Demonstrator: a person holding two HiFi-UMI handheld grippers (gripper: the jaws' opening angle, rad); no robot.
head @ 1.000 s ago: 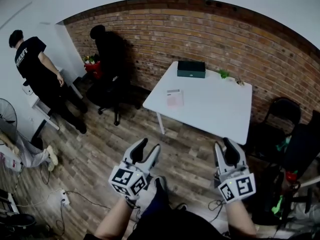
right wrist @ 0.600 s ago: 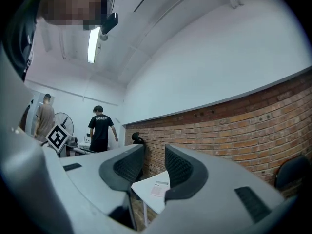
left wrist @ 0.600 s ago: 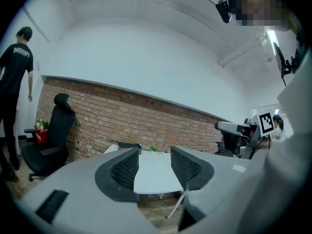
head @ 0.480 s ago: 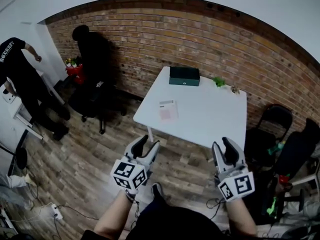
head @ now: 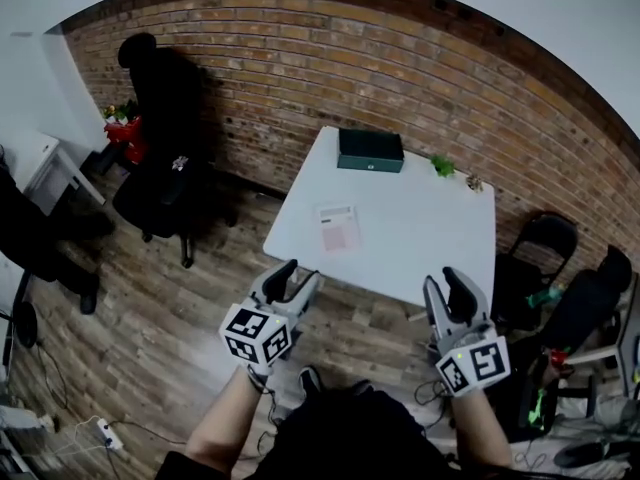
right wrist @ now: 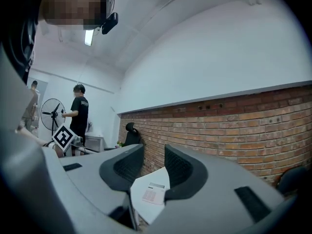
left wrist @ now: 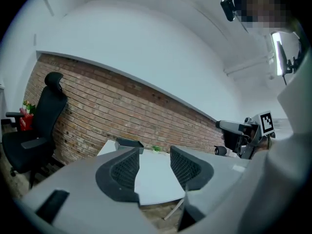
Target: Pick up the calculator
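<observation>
A pink and white calculator (head: 338,228) lies flat on the white table (head: 430,238), near its left front part; it shows also in the right gripper view as a calculator (right wrist: 153,194) between the jaws. My left gripper (head: 295,280) is held open in front of the table's near edge, short of it and over the floor. My right gripper (head: 446,287) stands open too, at the table's front right. Neither holds anything. In the left gripper view the left gripper (left wrist: 153,167) frames the table top (left wrist: 156,179).
A dark green box (head: 370,150) sits at the table's far edge by the brick wall (head: 400,78), with a small green plant (head: 443,165) beside it. A black office chair (head: 160,183) stands left of the table, dark chairs (head: 545,243) at its right. Cables and a power strip (head: 100,433) lie on the wooden floor.
The view has moved forward and to the right, so the table is nearer and more centred. The person at the left has almost left the frame. Both grippers stay open.
</observation>
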